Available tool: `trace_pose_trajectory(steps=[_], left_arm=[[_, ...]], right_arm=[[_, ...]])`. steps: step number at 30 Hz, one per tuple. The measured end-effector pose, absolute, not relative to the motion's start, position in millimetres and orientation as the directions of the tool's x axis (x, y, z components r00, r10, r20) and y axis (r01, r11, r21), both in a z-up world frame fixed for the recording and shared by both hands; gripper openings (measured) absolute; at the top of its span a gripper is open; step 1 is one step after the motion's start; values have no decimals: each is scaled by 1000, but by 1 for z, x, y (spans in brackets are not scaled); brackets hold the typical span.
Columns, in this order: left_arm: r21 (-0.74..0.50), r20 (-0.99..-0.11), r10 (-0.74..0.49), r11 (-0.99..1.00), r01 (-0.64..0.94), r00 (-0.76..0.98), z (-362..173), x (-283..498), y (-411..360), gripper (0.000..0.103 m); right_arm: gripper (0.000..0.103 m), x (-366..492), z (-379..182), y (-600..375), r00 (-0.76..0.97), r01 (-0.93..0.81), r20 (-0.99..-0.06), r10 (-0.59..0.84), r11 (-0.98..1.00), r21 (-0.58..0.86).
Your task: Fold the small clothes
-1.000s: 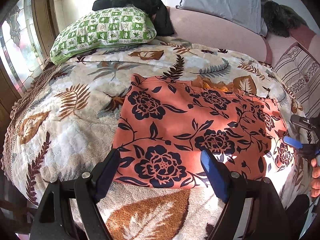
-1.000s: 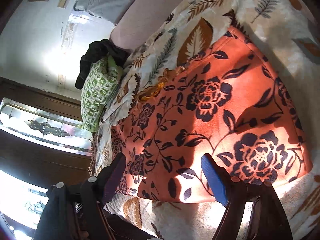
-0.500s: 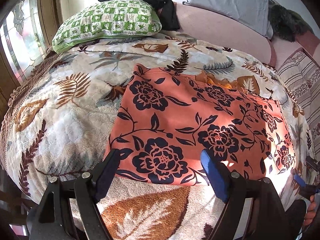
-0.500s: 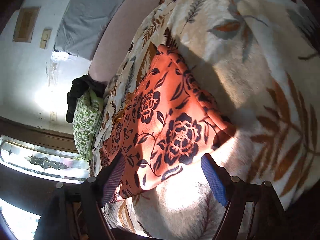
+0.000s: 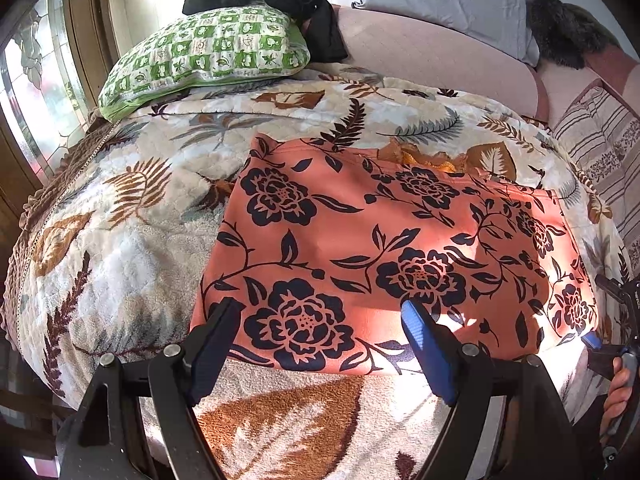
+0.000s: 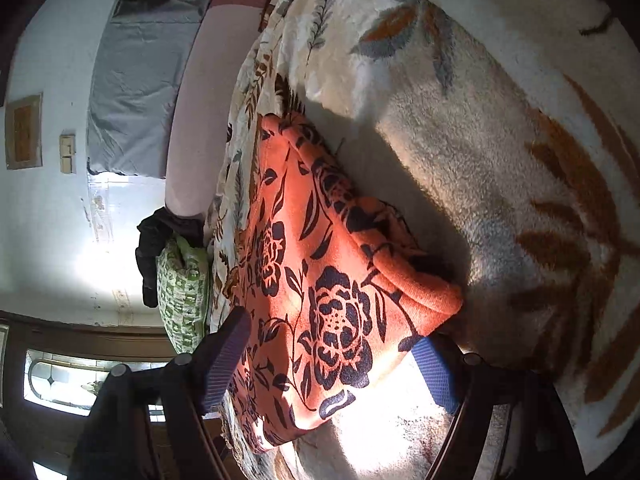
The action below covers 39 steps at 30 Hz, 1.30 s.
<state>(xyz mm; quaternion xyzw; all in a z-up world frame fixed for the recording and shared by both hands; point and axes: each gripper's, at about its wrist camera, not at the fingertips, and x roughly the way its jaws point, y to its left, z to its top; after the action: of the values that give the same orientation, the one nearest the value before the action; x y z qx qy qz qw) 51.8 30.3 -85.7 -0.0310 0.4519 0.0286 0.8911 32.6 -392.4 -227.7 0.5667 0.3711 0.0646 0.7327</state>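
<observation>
Right tongs (image 6: 336,360) have rolled and dropped to the orange cloth's (image 5: 384,248) corner, prongs spread around it; left tongs (image 5: 320,344) hover released. Pinch both layers squarely.

Hard daylight is admitted through the patterned window (image 5: 36,92) at the left, and the wall (image 6: 48,248) in the right wrist view is blown out to white glare. A sunlit patch is cast on the near edge of the orange floral cloth (image 5: 400,248) and on the leaf-print blanket (image 6: 400,432) below it, where detail is washed out, while a dark, sharp-edged shadow is thrown across the blanket beside the cloth's corner. Strong fisheye bending and black vignetting are seen at all corners; focus is fairly crisp, with mild softness toward the rims.
</observation>
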Motion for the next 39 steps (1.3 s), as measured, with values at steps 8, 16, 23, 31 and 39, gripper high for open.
trace_pose_trajectory(steps=[8,16,23,31,39], left_arm=[[-40,-817,15,996,-83,576,-93,58,32,83],[-38,-823,15,996,-81,567,-98,64,31,83],[-42,-833,5,997,-72,553,-105,71,23,83],[7,-837,14,1000,-15,547,-114,93,-8,83],[46,-860,17,998,45,510,-141,122,-34,83]], right_arm=[[82,36,-223,-392,714,335,-495,495,379,863],[82,29,-220,-398,727,370,-517,453,375,850],[82,31,-223,-399,720,381,-530,448,383,842],[82,39,-221,-399,716,380,-543,438,407,830],[81,44,-198,-421,669,341,-611,423,555,759]])
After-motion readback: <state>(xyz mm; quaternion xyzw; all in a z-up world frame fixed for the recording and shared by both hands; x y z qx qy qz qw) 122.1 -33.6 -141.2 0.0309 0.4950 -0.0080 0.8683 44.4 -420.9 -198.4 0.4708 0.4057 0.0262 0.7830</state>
